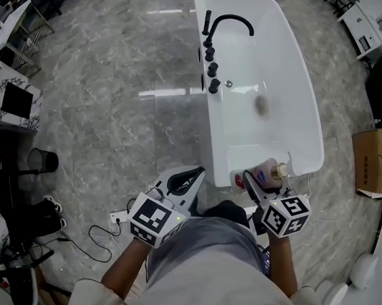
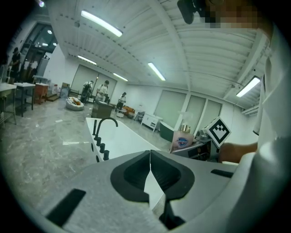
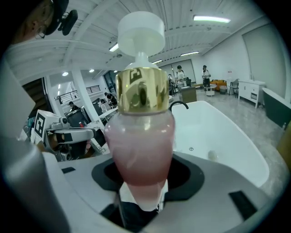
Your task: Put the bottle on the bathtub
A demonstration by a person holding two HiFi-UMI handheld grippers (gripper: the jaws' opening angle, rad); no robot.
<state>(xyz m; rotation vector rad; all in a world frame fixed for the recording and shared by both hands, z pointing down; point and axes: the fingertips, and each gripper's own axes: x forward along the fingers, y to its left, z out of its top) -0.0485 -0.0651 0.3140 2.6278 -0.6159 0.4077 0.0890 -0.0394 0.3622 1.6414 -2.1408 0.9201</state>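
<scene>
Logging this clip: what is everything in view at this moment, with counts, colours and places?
Bathtub: one, white, on the grey floor ahead.
Faucet: one, black, with a row of black knobs on the tub's left rim.
Bottle: one, pink with gold collar and white cap, clamped in the right hand-held gripper at the tub's near end.
Cardboard box: one, brown, floor at far right.
Bin: one, black, floor at left.
Power strip: one, white, floor near the person.
Left hand-held gripper: one, grey, jaws together, empty.
Right hand-held gripper: one, grey, shut on the bottle.
</scene>
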